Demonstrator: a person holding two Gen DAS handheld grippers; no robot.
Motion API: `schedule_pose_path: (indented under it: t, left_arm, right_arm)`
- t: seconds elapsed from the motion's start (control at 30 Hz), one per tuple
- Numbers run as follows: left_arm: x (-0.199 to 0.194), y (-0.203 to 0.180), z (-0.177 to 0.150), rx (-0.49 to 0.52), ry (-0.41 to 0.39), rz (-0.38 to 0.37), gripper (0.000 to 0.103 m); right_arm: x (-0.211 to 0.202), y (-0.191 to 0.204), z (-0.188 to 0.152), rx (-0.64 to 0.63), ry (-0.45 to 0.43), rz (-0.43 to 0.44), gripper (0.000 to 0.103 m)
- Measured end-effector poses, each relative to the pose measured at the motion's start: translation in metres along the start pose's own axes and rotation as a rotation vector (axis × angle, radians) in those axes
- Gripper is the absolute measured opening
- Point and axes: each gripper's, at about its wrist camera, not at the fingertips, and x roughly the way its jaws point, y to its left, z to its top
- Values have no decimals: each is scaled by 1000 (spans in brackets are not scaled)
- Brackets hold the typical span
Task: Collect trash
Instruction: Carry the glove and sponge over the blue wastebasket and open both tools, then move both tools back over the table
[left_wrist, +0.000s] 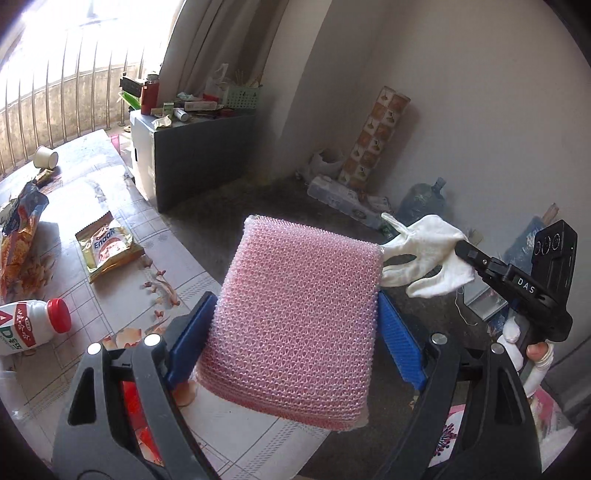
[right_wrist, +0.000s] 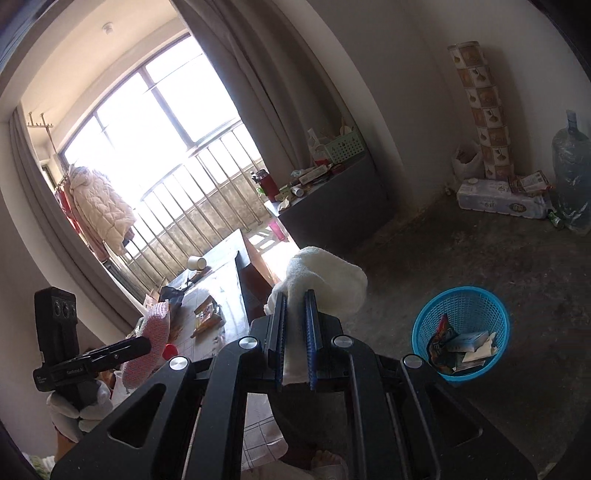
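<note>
My left gripper (left_wrist: 295, 317) is shut on a pink mesh scouring sponge (left_wrist: 295, 310), held up above the table edge; it also shows in the right wrist view (right_wrist: 153, 332). My right gripper (right_wrist: 295, 306) is shut on a white glove (right_wrist: 325, 280), held in the air over the floor; the glove also shows in the left wrist view (left_wrist: 428, 254). A blue mesh trash basket (right_wrist: 461, 306) stands on the floor to the right, with wrappers and paper inside.
On the tiled table (left_wrist: 110, 229) lie a gold snack packet (left_wrist: 107, 247), an orange chip bag (left_wrist: 18, 243), a white bottle with a red cap (left_wrist: 33, 325), a paper cup (left_wrist: 46, 157) and scraps. A grey cabinet (left_wrist: 195, 155), a patterned roll (left_wrist: 373, 144) and a water jug (right_wrist: 570, 173) stand by the wall.
</note>
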Motion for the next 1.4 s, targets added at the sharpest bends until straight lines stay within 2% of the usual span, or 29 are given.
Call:
schedule_pose_path:
  t: [0.13, 0.23, 0.5, 0.63, 0.73, 0.8, 0.83, 0.87, 1.0, 1.1, 1.23, 1.4]
  left_arm:
    - [65, -39, 19, 27, 126, -72, 82]
    - [119, -62, 27, 42, 225, -111, 82]
    - [255, -105, 25, 33, 461, -130, 82]
    - [312, -117, 24, 41, 521, -101, 82]
    - [348, -122, 29, 37, 526, -90, 85]
    - [369, -123, 33, 24, 506, -71, 87]
    - [380, -125, 36, 17, 493, -62, 88]
    - [387, -124, 37, 10, 484, -52, 88]
    - [402, -117, 38, -25, 480, -50, 89]
    - [398, -110, 36, -49, 479, -71, 89]
    - [370, -102, 42, -38, 409, -89, 89]
    - [312, -92, 54, -32, 297, -129, 89]
  right_arm:
    - [5, -54, -6, 112, 21, -97, 10]
    - [21, -93, -13, 195, 69, -154, 10]
    - [87, -184, -37, 340, 215, -252, 10]
    - [117, -221, -36, 386, 237, -287, 10]
    - [142, -244, -31, 410, 233, -314, 13]
    - [160, -262, -31, 434, 244, -310, 20]
    - [169, -272, -33, 456, 248, -302, 34]
    - [176, -279, -37, 476, 252, -306, 47]
    - [189, -299, -52, 543, 247, -336, 47]
    - [183, -299, -62, 568, 227, -320, 47]
    - [168, -290, -63, 548, 204, -304, 47]
    - [138, -265, -54, 513, 166, -258, 47]
